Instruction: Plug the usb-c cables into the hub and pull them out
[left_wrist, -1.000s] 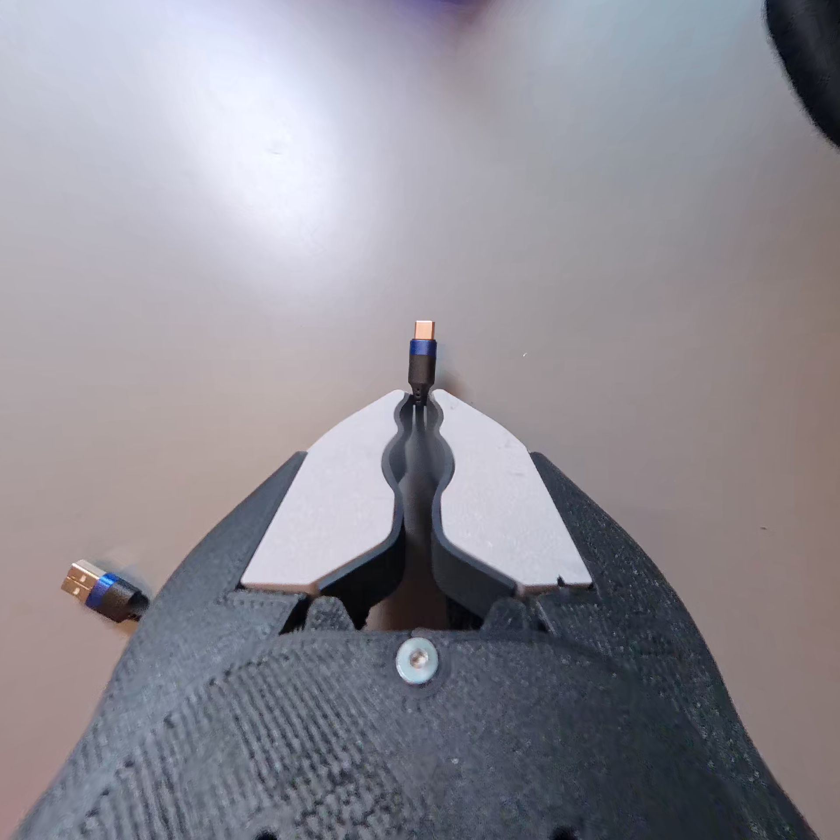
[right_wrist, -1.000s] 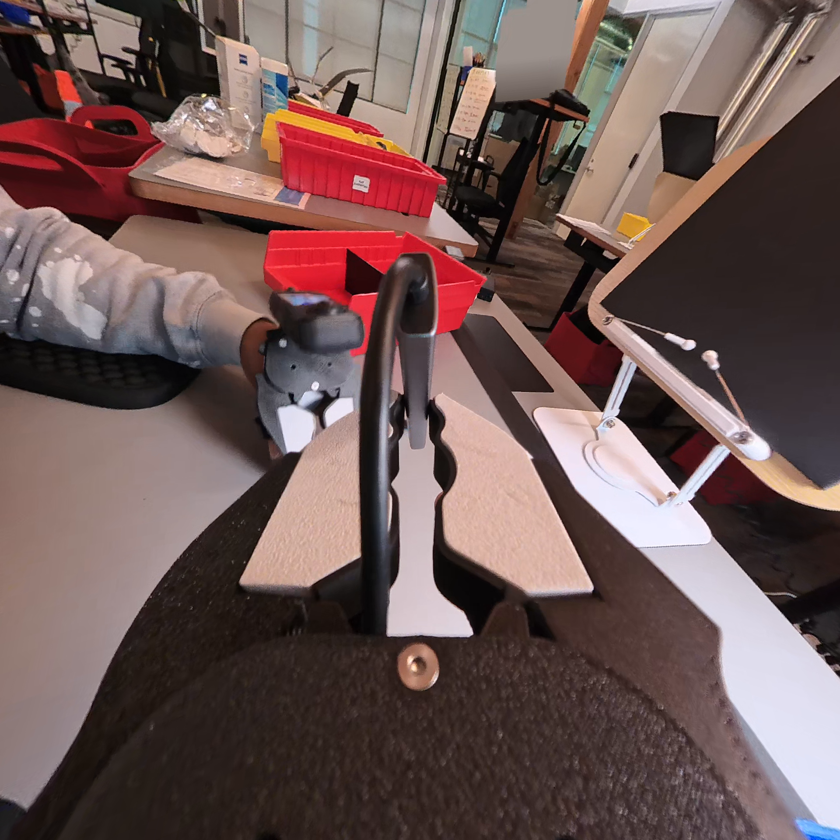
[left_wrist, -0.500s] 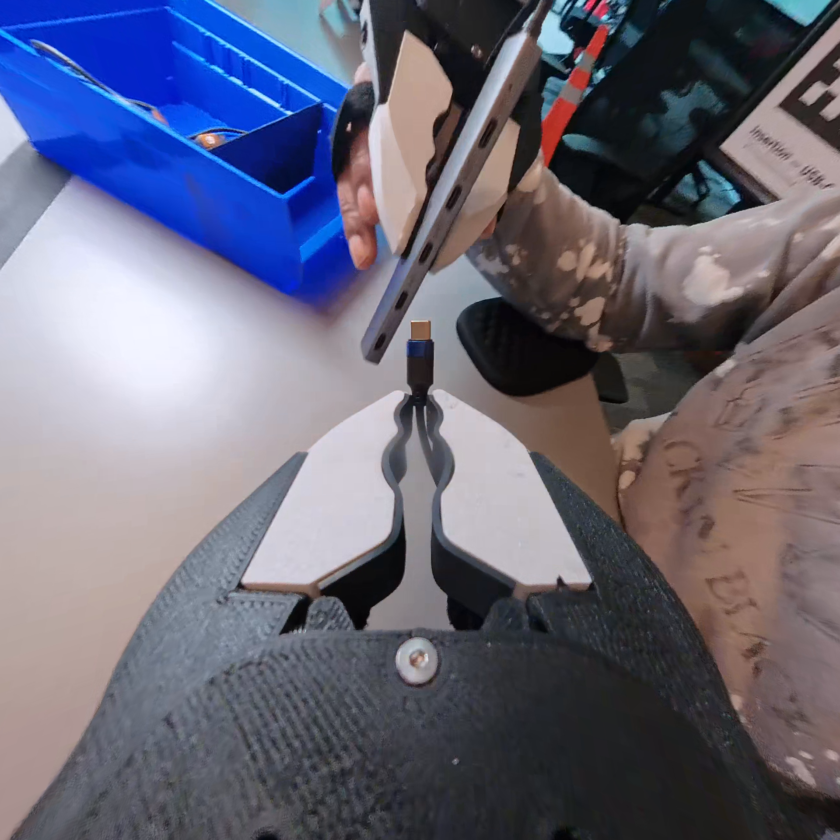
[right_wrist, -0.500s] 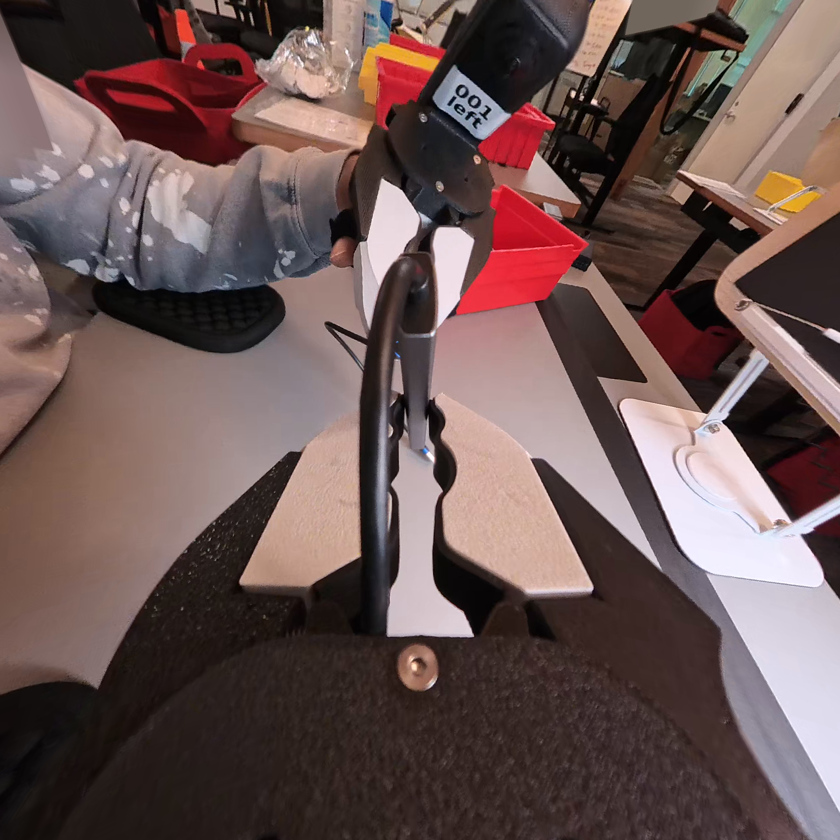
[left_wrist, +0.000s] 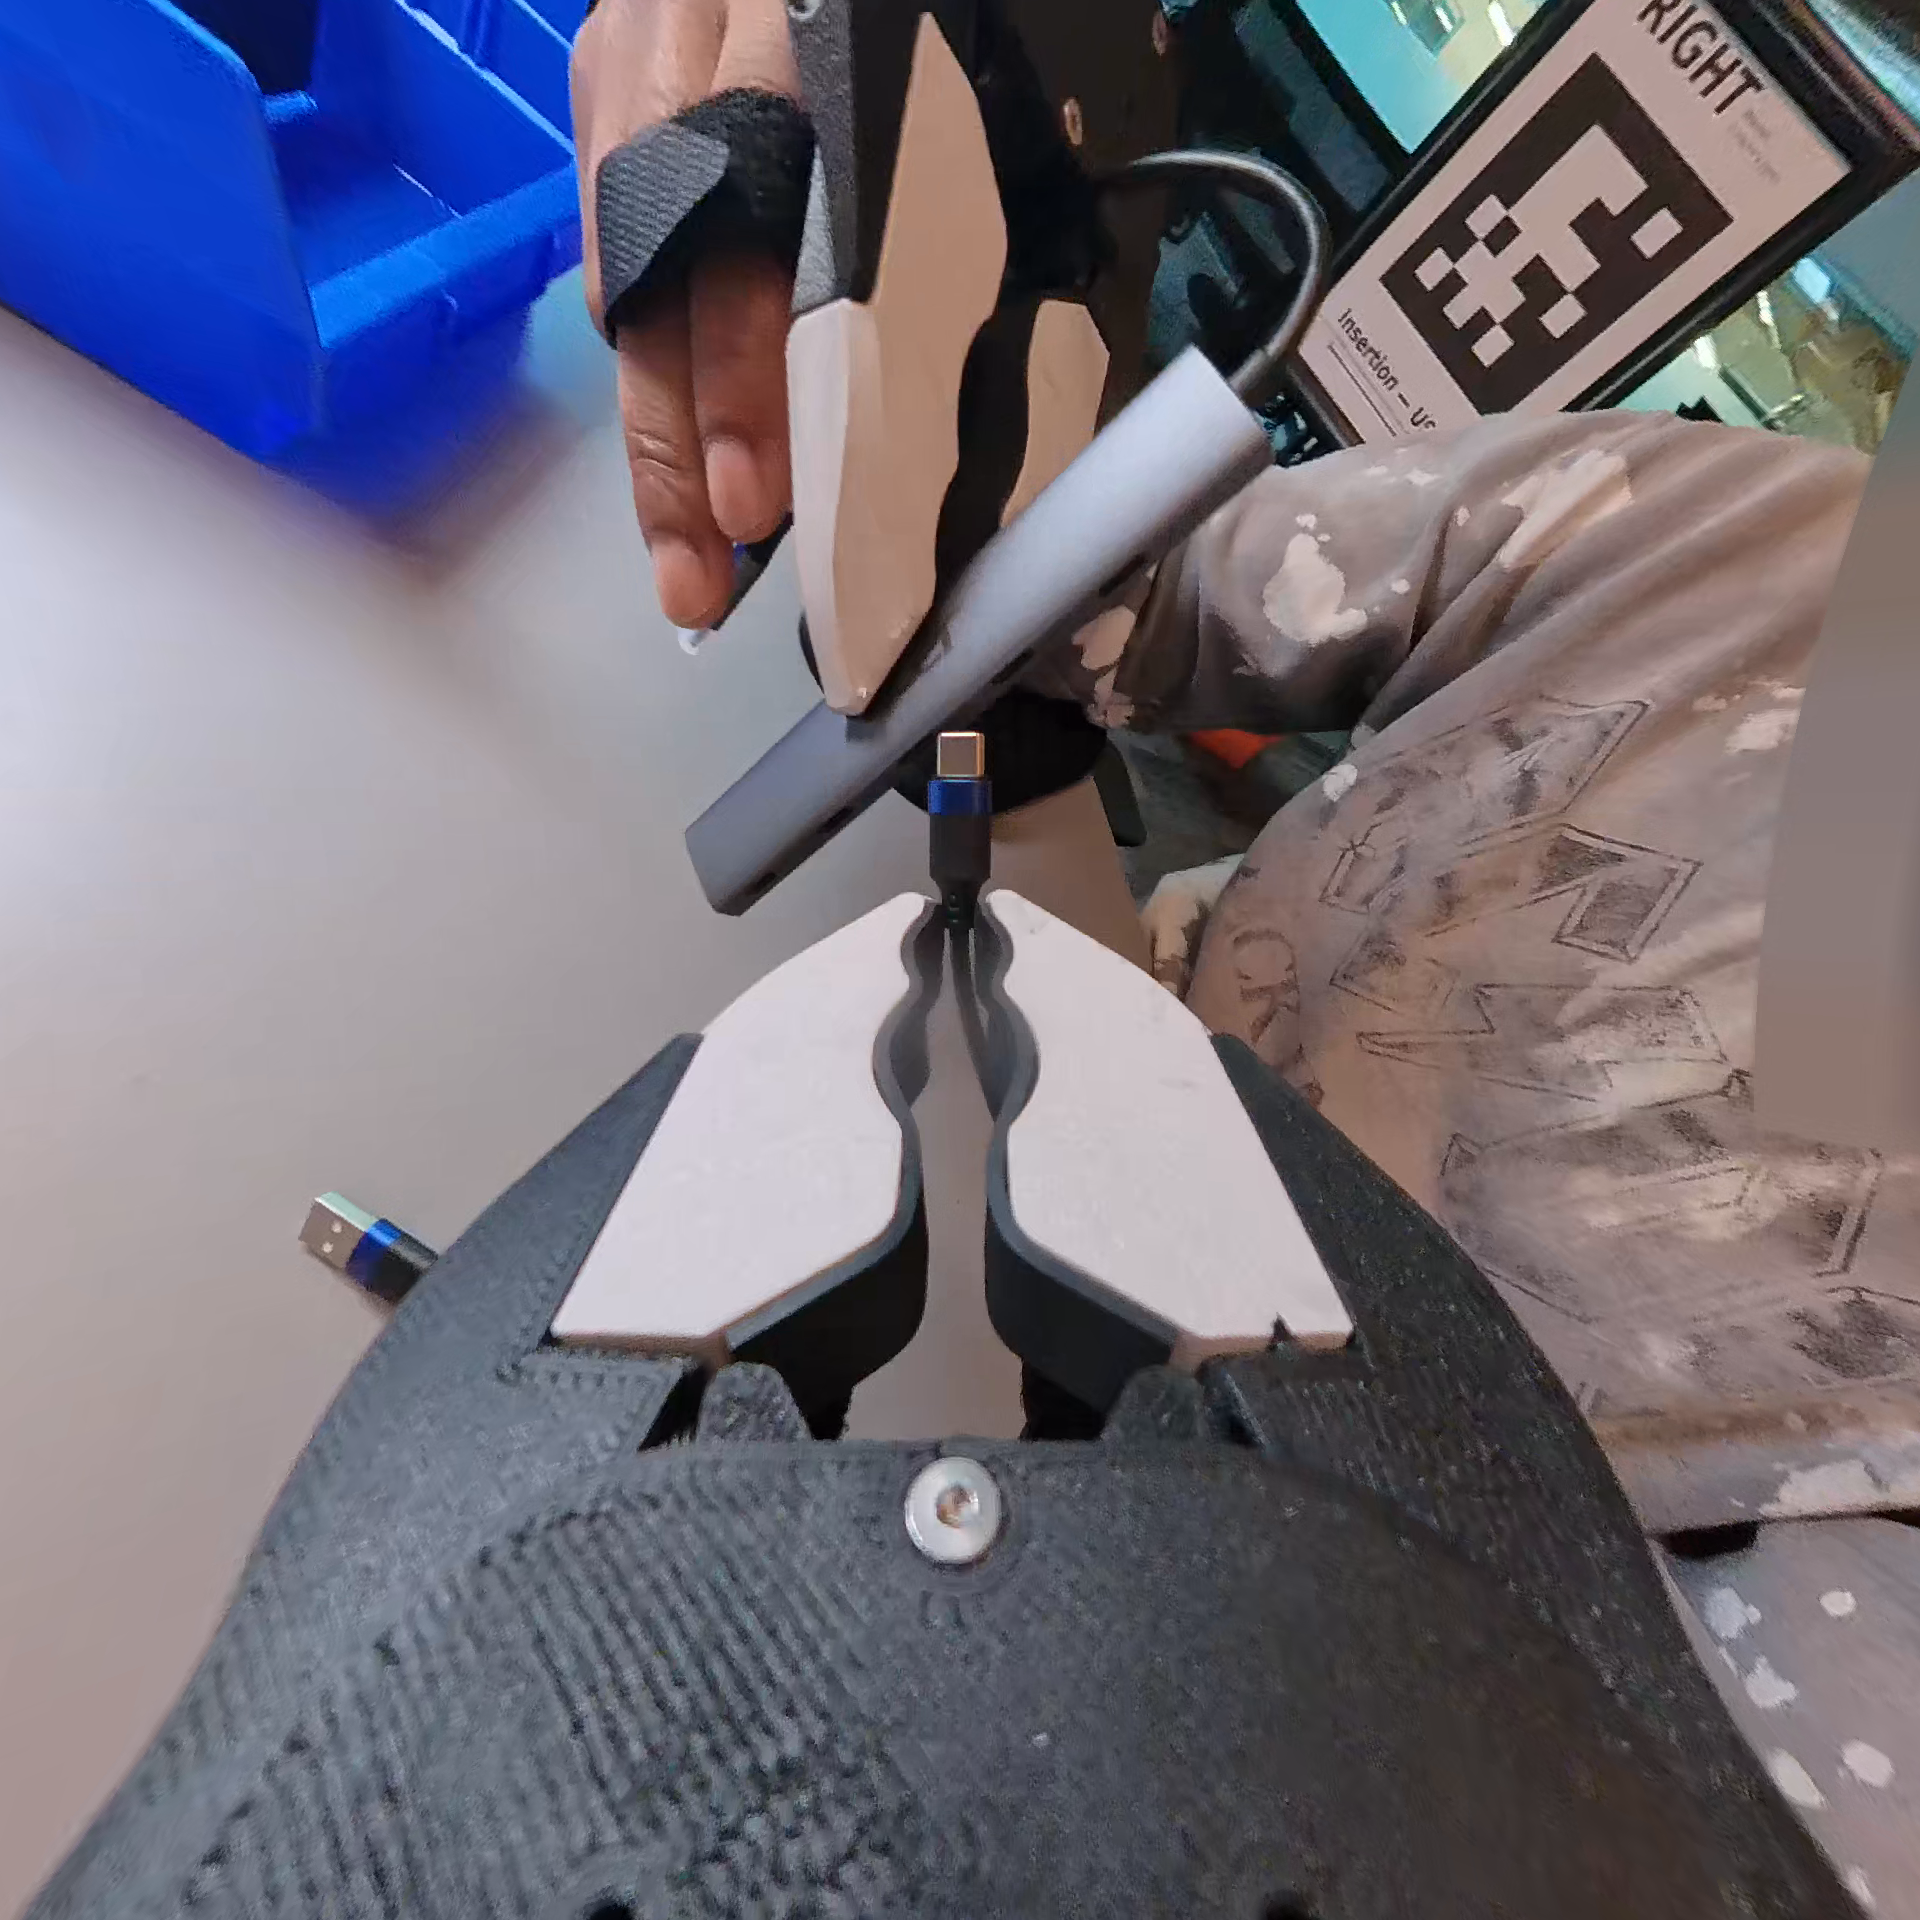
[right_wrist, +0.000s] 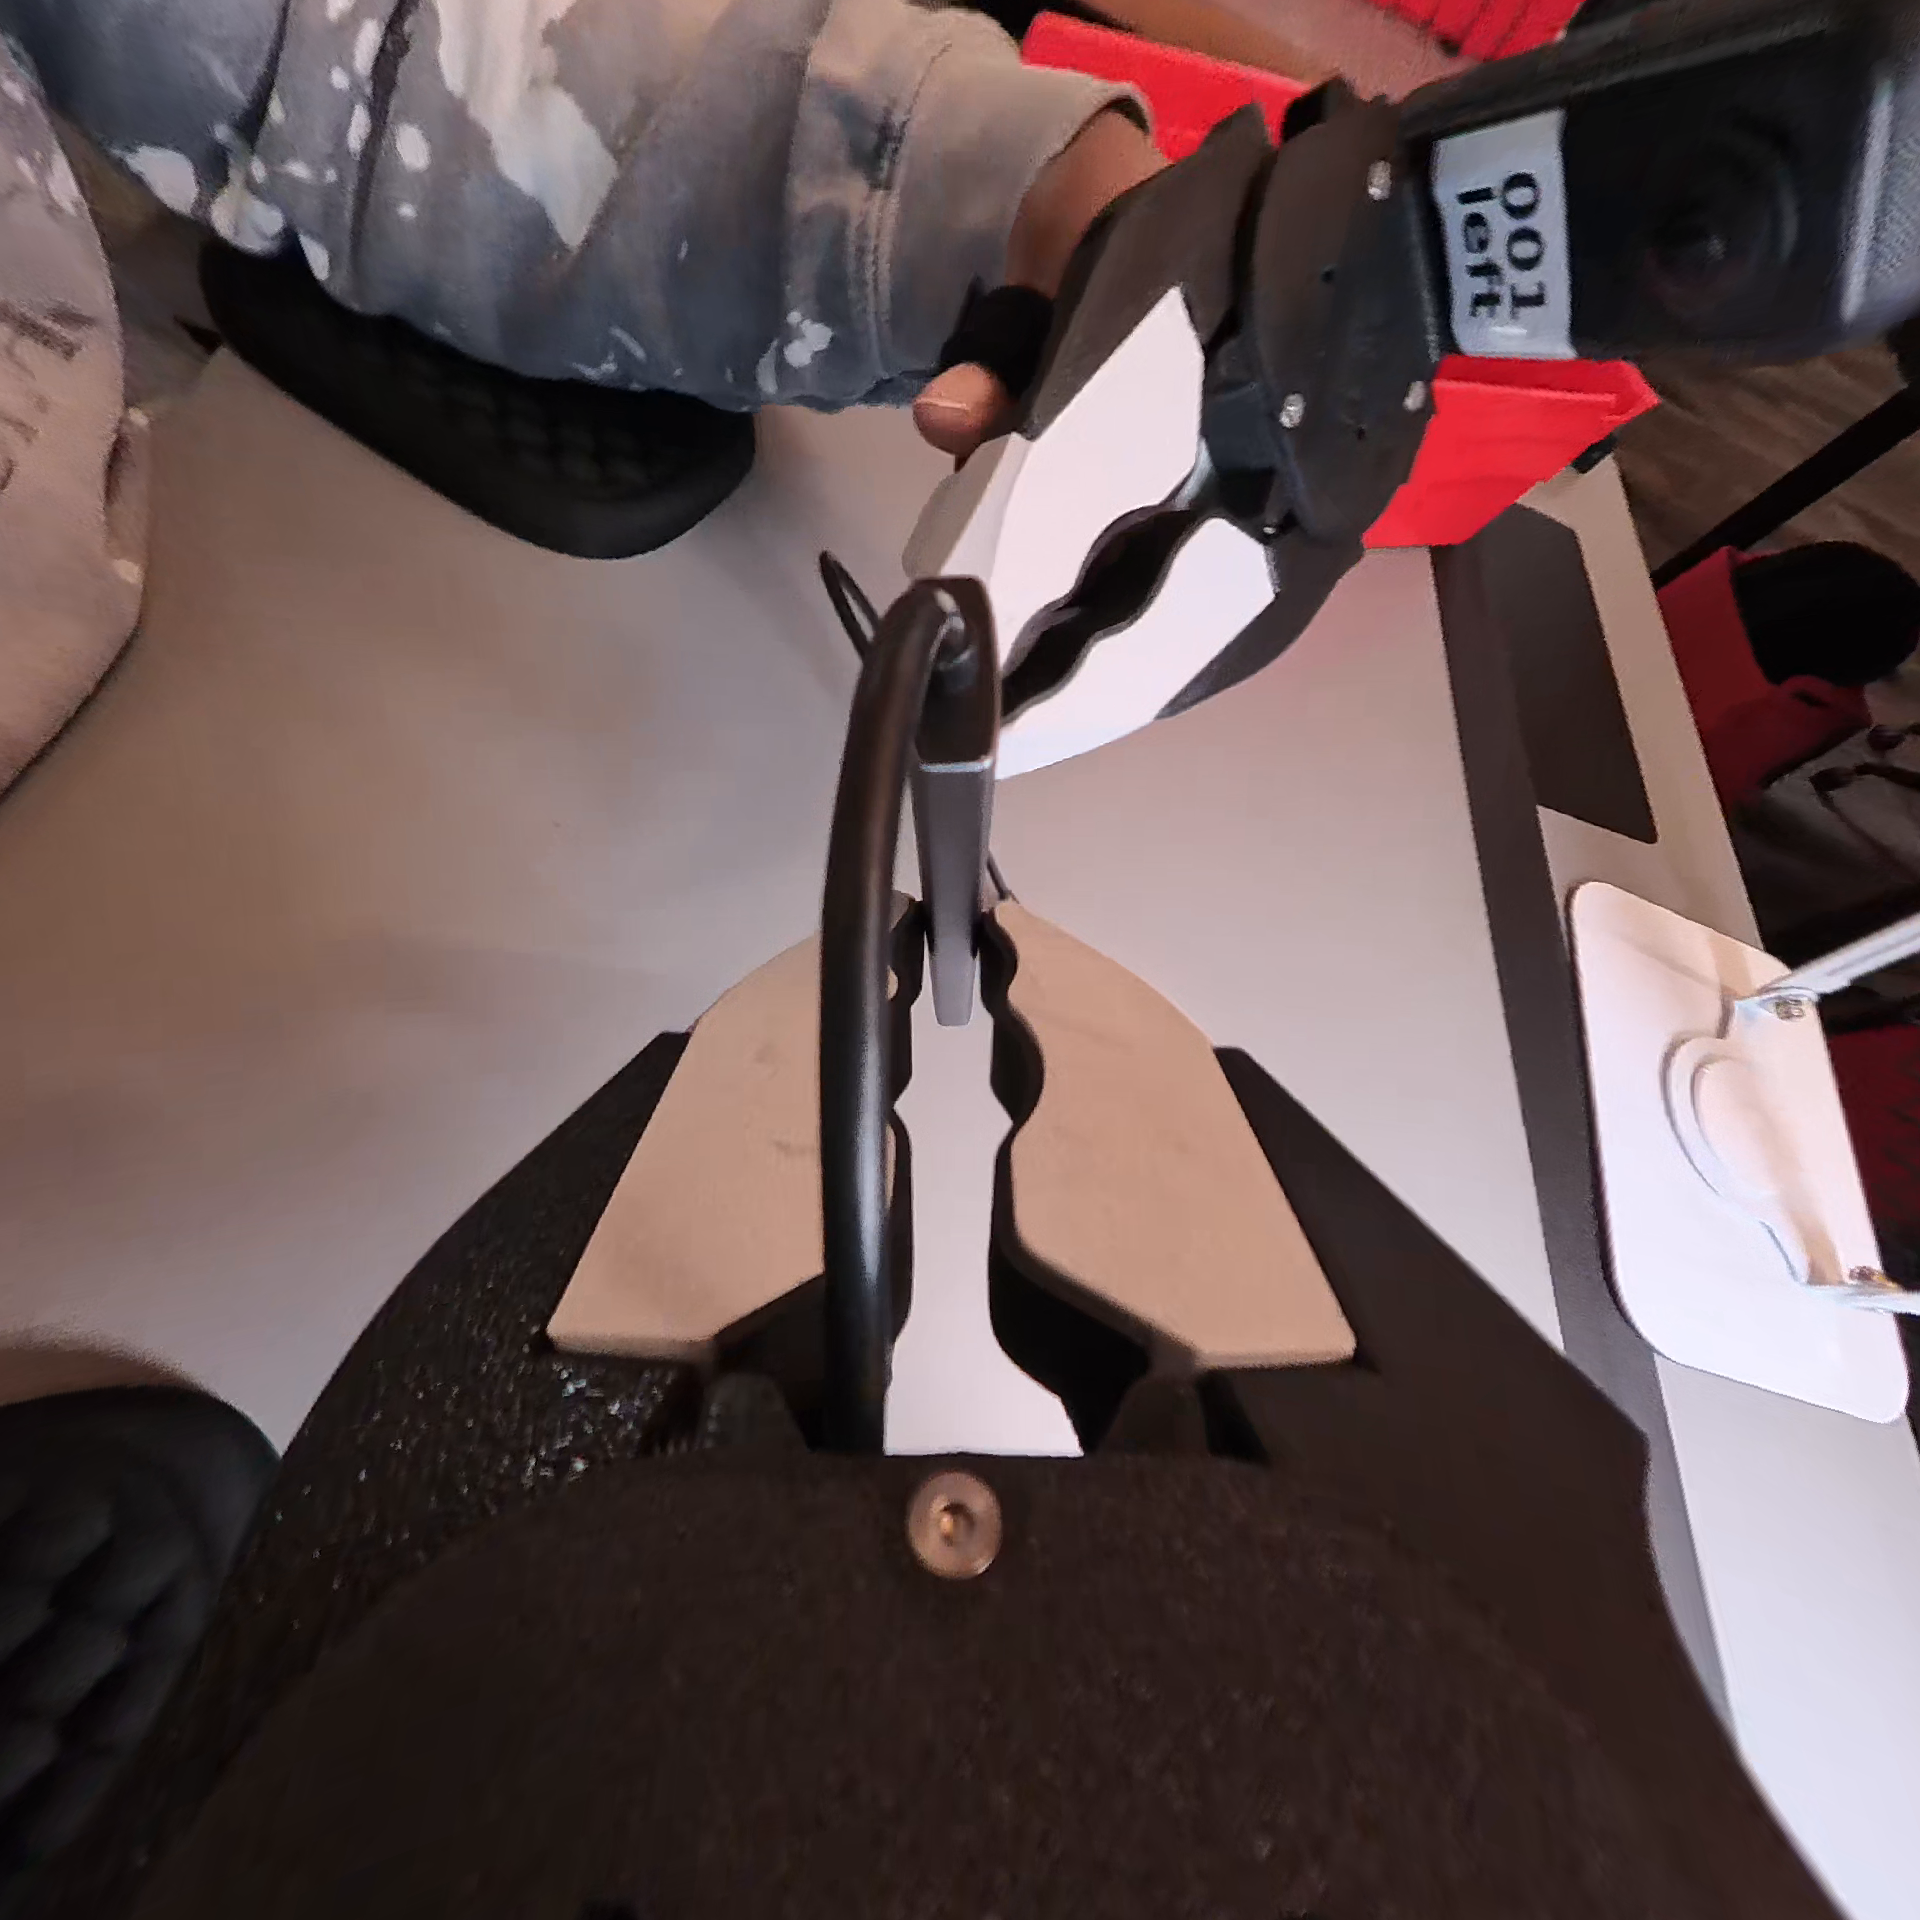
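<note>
Hub (left_wrist: 997, 665) slants close above plug (left_wrist: 958, 795); blue bin (left_wrist: 260, 239) behind.

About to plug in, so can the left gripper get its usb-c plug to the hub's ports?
Probably yes: the left gripper holds the usb-c plug just short of the hub, with nothing between them.
</note>
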